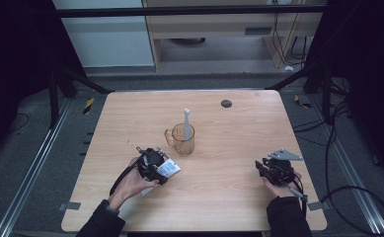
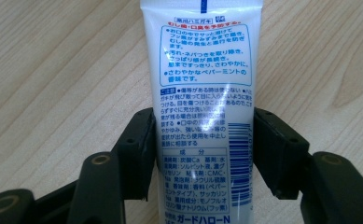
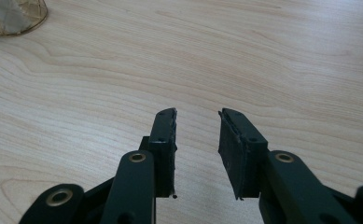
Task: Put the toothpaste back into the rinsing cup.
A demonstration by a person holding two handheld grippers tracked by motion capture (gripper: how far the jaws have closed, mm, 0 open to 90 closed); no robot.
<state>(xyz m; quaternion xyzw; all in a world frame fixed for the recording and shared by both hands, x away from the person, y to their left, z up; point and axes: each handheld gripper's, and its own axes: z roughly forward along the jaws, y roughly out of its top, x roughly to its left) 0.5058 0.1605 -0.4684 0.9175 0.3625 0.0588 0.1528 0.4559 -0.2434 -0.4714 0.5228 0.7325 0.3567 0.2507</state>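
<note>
White tube (image 2: 202, 116) lies on wooden table (image 1: 229, 197) between left gripper (image 2: 202, 154) jaws | left gripper view: pads touch its sides, print readable | right gripper (image 3: 197, 140) jaws apart, nothing between | high view: brush (image 1: 186, 123) upright in cup (image 1: 182, 140)

The table (image 1: 229, 197) carried one amber cup (image 1: 182, 139) near its middle, with one pale toothbrush (image 1: 186, 123) standing in it. One white toothpaste tube (image 2: 202, 107) lay toward the near edge. One small dark disc (image 1: 226, 103) sat close to the far edge. Two grippers were counted, the left gripper (image 1: 155, 165) and the right gripper (image 1: 273, 170), each in one hand.
</note>
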